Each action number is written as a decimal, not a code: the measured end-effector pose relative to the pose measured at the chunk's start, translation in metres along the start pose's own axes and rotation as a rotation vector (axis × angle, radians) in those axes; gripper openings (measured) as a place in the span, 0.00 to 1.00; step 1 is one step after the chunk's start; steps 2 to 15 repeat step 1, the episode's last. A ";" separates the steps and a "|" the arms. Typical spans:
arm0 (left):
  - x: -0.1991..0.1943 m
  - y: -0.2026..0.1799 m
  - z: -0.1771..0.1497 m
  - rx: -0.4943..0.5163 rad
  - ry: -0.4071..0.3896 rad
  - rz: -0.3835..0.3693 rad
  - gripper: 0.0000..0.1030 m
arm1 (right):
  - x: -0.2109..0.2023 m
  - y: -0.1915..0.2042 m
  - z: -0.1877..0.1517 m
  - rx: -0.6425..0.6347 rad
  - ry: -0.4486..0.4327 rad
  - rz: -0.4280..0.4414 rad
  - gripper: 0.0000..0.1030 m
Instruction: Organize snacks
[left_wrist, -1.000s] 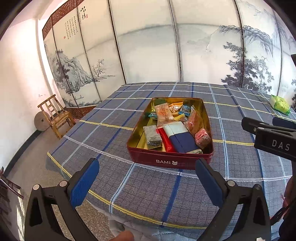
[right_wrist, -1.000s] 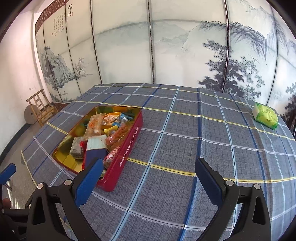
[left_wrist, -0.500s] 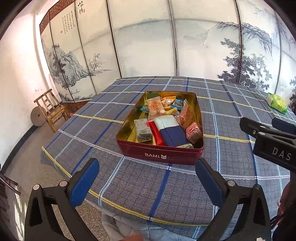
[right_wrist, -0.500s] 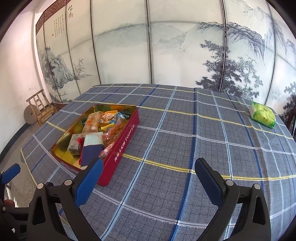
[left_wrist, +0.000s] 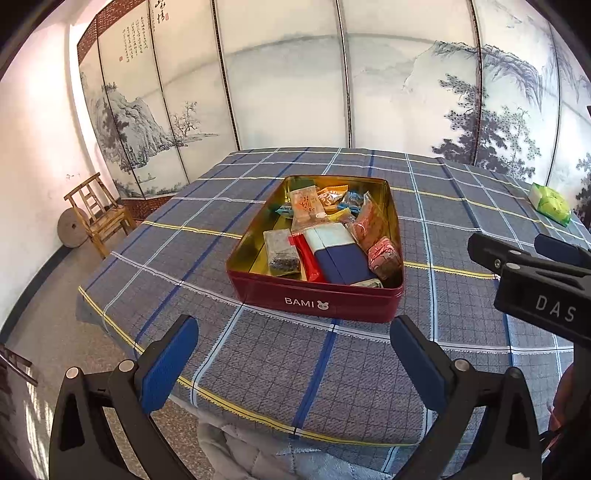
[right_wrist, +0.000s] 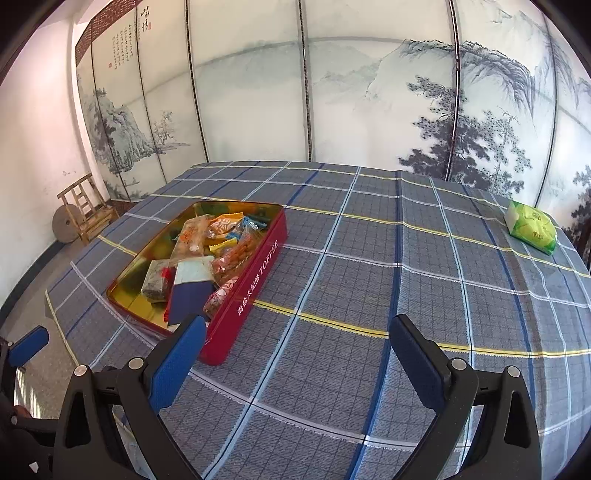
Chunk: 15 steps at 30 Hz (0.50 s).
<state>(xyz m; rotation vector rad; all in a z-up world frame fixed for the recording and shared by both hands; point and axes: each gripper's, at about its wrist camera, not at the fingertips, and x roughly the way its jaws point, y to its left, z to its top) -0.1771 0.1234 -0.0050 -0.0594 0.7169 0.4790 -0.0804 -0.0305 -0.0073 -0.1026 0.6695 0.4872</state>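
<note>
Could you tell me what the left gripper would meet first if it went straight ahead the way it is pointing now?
Most likely the near wall of the red tin, which sits straight ahead of the open left gripper. Only plaid tablecloth lies between them. If it runs higher, it would pass over the wall into the snacks; height is unclear.

A table covered with a blue-grey plaid cloth (left_wrist: 369, 369) crossed by white, dark-blue and yellow lines; the cloth hangs over the near edge. Directly on it stands an open rectangular red metal tin with a gold interior (left_wrist: 314, 301), lettered "BAMI" on its short side and "TOFFEE" on its long side, filled with wrapped snacks. Well apart from the tin, near the far right edge, lies a green plastic packet (right_wrist: 532, 227).
</note>
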 end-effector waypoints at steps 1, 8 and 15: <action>0.000 0.000 0.000 -0.001 0.003 -0.002 1.00 | 0.000 0.000 0.000 0.000 0.001 -0.001 0.96; 0.000 0.000 0.000 -0.001 0.003 -0.002 1.00 | 0.000 0.000 0.000 0.000 0.001 -0.001 0.96; 0.000 0.000 0.000 -0.001 0.003 -0.002 1.00 | 0.000 0.000 0.000 0.000 0.001 -0.001 0.96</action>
